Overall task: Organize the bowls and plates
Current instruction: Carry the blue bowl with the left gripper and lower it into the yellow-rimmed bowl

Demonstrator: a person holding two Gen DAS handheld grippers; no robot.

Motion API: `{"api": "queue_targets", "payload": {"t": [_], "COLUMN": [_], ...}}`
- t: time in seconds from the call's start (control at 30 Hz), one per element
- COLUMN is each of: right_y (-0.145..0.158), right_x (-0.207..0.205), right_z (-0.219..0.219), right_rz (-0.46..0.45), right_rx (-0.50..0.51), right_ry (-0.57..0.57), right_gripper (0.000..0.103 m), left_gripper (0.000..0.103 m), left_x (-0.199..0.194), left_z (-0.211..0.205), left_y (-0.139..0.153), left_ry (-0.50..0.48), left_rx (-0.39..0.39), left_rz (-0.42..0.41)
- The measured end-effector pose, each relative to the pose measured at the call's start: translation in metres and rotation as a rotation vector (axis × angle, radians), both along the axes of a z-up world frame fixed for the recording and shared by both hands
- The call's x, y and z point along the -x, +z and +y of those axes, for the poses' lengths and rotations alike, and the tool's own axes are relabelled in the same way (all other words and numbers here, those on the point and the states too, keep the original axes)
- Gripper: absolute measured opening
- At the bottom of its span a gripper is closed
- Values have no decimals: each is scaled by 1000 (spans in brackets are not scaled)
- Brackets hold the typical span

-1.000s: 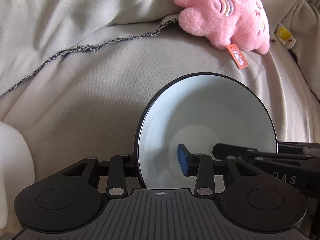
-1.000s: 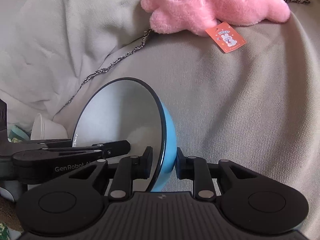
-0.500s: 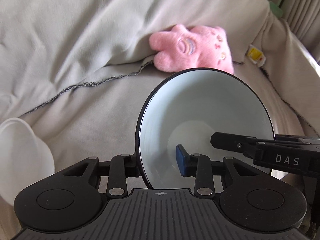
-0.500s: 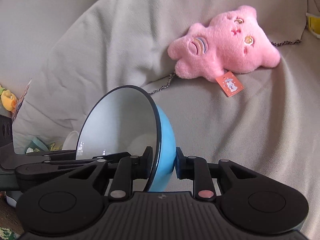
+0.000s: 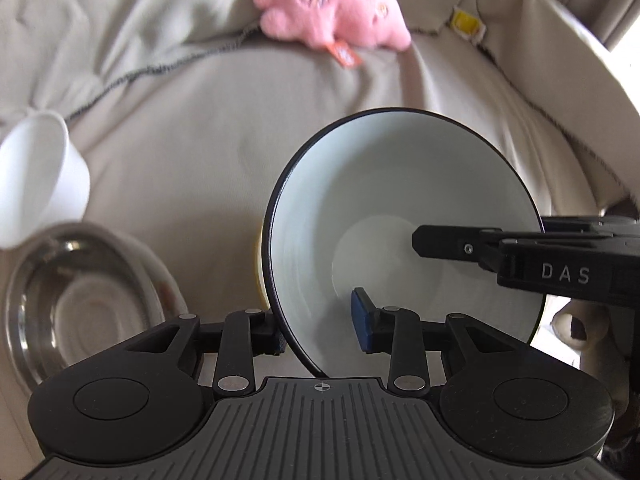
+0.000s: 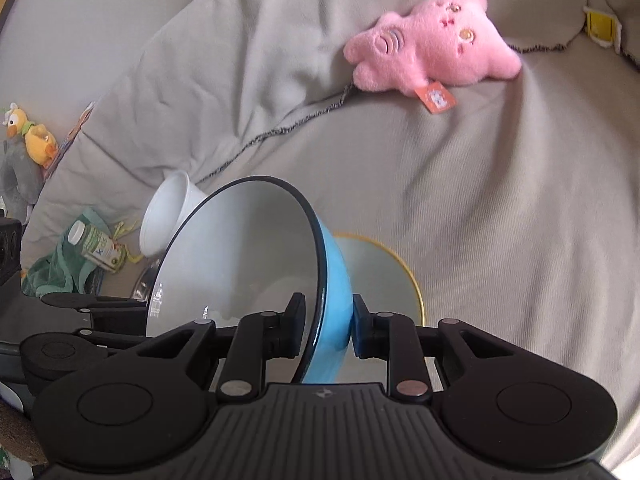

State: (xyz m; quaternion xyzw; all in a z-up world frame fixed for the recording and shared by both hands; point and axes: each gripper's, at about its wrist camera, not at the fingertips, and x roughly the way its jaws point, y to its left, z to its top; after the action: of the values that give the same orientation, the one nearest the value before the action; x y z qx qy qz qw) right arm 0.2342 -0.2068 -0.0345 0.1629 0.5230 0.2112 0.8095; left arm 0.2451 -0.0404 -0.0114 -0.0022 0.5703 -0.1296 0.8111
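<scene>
Bare sofa cloth (image 6: pixel 500 208) lies right; steel bowl (image 5: pixel 76 304) and white cup (image 5: pixel 40 176) crowd left.

Soft daylight, brightest at the left-wrist view's upper right edge, motion blur smearing the pink plush toy (image 5: pixel 332 8) there, sharper in the right-wrist view, strong fisheye bending and dark corner vignetting.

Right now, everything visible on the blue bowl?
The blue bowl has a glossy light-blue outside, pale whitish inside and dark rim, probably enamel or ceramic. It is empty, tipped on edge and held aloft over the yellow-rimmed bowl. The right claw pinches its wall; the left claw straddles its rim, inner pad apart.
</scene>
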Motion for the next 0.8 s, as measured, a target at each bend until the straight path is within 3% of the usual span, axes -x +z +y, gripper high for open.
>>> {"api": "queue_targets", "payload": {"t": [0.17, 0.33, 0.6, 0.8], "right_y": [-30, -48, -54, -46], "right_x": [7, 8, 7, 5], "right_z": [5, 15, 25, 14], "right_rz": [31, 43, 13, -30], "right_rx": [13, 26, 44, 67], "right_ry": [9, 13, 35, 6], "right_gripper": [24, 24, 25, 27], "left_gripper": [34, 29, 31, 24], "left_x": [8, 11, 8, 11], "left_z": [-5, -8, 0, -5], "left_y": [-24, -26, -31, -22], "left_ry": [-6, -16, 21, -8], "left_rx": [-48, -128, -105, -149], "left_rz": [21, -39, -12, -68]}}
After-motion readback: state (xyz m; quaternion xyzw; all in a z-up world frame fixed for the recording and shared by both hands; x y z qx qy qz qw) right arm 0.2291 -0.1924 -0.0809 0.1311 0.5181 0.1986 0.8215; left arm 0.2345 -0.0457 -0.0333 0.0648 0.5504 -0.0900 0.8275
